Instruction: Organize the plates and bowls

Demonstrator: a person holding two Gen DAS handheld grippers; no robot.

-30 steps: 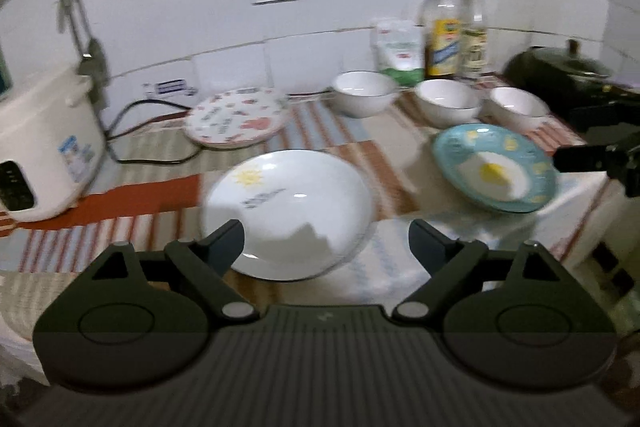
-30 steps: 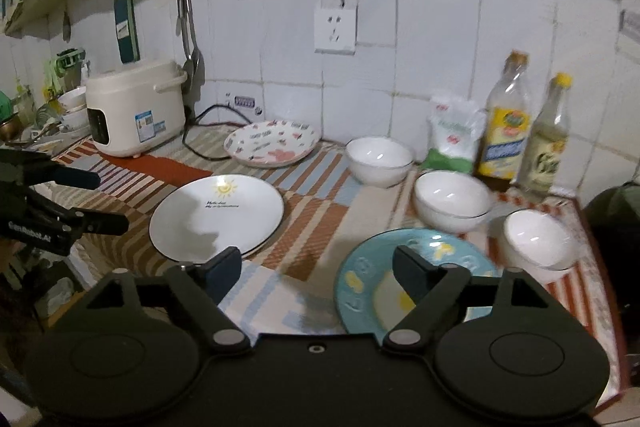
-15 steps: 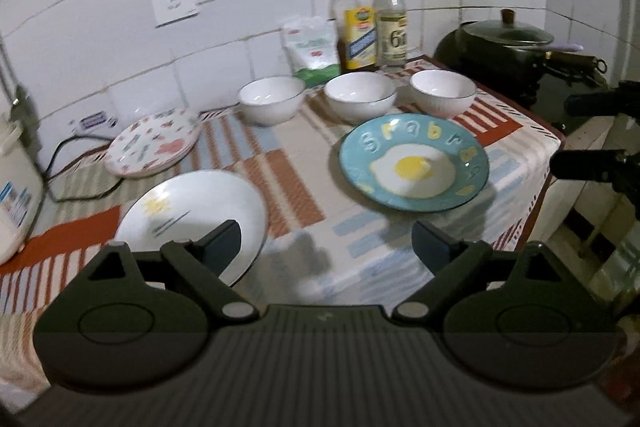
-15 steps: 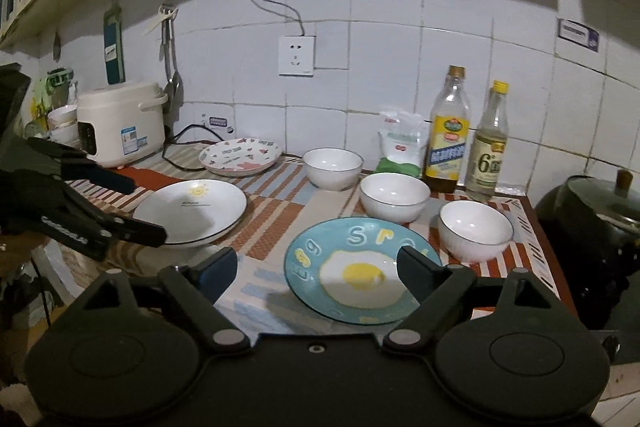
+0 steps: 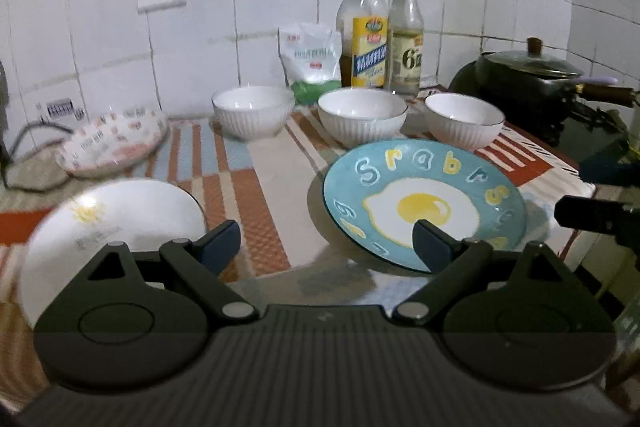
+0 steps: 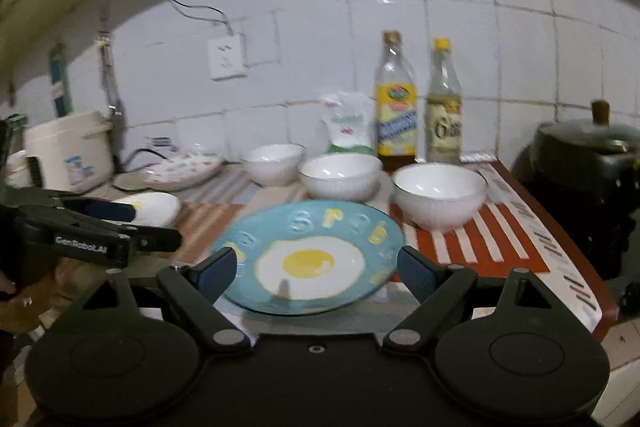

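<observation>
Approach step, nothing grasped yet; all dishes sat apart on the bench.

Bench with striped cloth, white tiled wall behind. Rice cooker far left, dark lidded pot far right, two bottles and a bag at the wall.

Plates: blue egg plate near right, white sun plate near left, patterned plate far left by the wall. Three white bowls in a row behind the blue plate, apart from each other, none stacked.

Left hand-held gripper: released, jaws wide, nothing between them. It hung over bare cloth between white plate and blue plate; its right finger overlapped the blue plate's near rim in view, contact not clear.

Right hand-held gripper: released, jaws wide, empty. Blue plate lay straight ahead, framed between both fingers, near rim just beyond the tips.

Judgement: blue plate likely first pick, probably by the right one. Next move called for lowering to the near rim and closing on the edge, then stacking onto another plate. Thin rim, slip risk.
</observation>
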